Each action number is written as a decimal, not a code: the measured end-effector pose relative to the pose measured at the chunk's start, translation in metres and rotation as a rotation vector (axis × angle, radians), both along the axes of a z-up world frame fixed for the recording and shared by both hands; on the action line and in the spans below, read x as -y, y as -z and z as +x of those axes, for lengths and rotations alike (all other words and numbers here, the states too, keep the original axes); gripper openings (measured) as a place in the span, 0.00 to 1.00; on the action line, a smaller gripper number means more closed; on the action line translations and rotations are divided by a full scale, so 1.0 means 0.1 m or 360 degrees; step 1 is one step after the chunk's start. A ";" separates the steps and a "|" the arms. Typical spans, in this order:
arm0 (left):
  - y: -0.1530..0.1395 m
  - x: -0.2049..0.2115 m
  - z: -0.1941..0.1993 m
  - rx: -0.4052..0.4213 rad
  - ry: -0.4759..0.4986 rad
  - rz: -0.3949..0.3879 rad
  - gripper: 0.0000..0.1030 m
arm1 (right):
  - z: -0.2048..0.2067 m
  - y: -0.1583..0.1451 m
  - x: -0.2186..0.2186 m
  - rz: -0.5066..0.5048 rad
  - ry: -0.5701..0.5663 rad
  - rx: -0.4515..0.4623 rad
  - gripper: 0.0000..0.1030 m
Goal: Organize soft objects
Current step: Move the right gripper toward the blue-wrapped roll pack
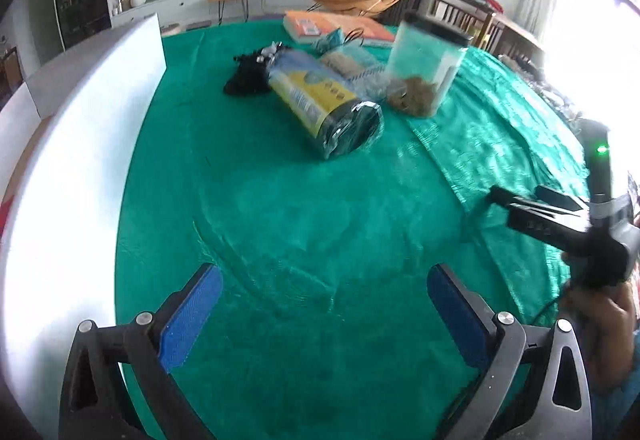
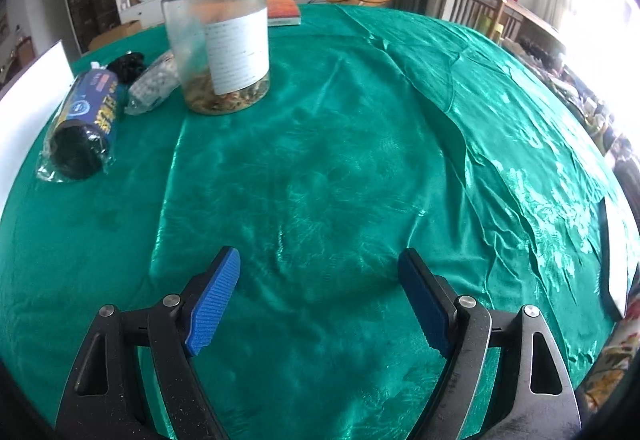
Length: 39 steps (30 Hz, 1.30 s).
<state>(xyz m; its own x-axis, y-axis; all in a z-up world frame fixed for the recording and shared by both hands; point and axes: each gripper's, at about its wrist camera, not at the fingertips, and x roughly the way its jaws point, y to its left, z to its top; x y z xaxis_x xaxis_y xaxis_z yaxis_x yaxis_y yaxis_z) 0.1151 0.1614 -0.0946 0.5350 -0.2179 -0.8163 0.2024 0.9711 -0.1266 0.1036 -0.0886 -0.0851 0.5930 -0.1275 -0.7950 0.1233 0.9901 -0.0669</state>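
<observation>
A dark roll wrapped in clear plastic with a blue and yellow label (image 1: 328, 107) lies on its side on the green cloth (image 1: 304, 224); it also shows in the right wrist view (image 2: 82, 127). Behind it lie a black soft clump (image 1: 246, 73) (image 2: 127, 65) and a clear bag of pale pieces (image 1: 352, 65) (image 2: 154, 87). A clear jar with a black lid (image 1: 424, 63) (image 2: 222, 39) stands upright beside them. My left gripper (image 1: 324, 292) is open and empty, well short of the roll. My right gripper (image 2: 320, 288) is open and empty over bare cloth; its body shows in the left wrist view (image 1: 552, 220).
A white board (image 1: 80, 143) stands along the table's left edge. Books (image 1: 332, 25) lie at the far side, one also in the right wrist view (image 2: 283, 11). A white flat object (image 2: 618, 260) lies at the right edge. Chairs and a TV unit stand beyond the table.
</observation>
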 end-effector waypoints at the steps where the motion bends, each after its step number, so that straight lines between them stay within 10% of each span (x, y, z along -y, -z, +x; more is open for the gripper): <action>1: 0.07 -0.02 0.07 -0.0014 -0.0035 -0.0006 0.99 | 0.02 0.01 0.02 0.0007 0.0009 0.0008 0.87; 6: 0.23 -0.22 0.39 -0.0018 -0.0149 -0.0045 0.99 | 0.01 0.01 0.16 0.0111 0.0011 -0.0004 0.92; 11: 0.34 -0.10 0.50 0.0070 -0.0114 0.0195 1.00 | 0.03 0.02 0.17 0.0116 -0.0003 0.0000 0.93; 39: 0.34 -0.14 0.53 0.0068 -0.0112 0.0185 1.00 | -0.06 0.03 0.12 0.0113 -0.0029 0.0012 0.93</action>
